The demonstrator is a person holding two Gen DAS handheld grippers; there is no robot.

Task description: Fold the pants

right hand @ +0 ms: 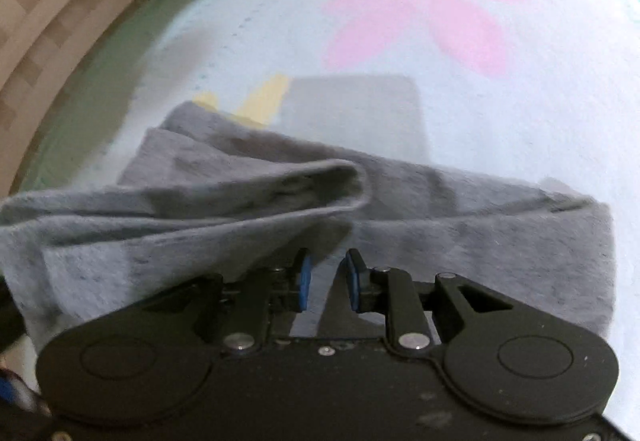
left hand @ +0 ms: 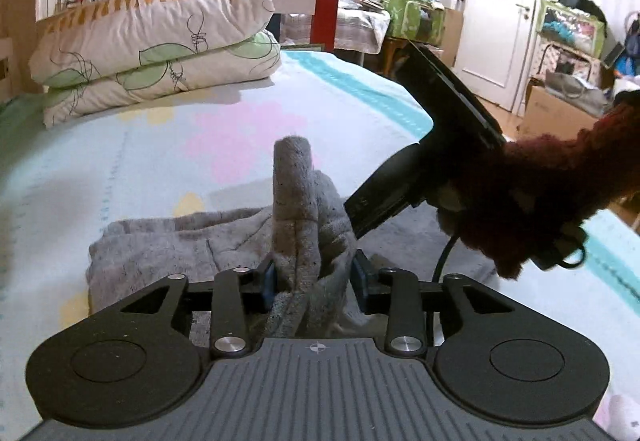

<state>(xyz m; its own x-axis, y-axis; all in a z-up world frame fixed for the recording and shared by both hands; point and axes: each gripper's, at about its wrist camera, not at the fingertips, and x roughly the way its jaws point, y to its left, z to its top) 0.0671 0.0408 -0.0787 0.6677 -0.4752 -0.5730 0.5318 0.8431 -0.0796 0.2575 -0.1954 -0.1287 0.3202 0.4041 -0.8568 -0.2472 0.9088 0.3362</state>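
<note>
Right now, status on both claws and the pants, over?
Left claw open, upright gray fold loose between its pads. Right claw open, empty, over the cloth. Gray pants part-folded on the bed sheet. Folded quilt well clear.

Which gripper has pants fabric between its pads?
The left gripper: a bunched fold of the grey pants stands between its pads. The right gripper gapes empty above the cloth.

A big bed [left hand: 120, 169] has a pale sheet with a pink flower [left hand: 244, 133] on it. Two puffy pillows [left hand: 152, 45] are stacked at the far end of the bed. Past the bed is a white door [left hand: 496, 21] and some bags [left hand: 572, 29].
</note>
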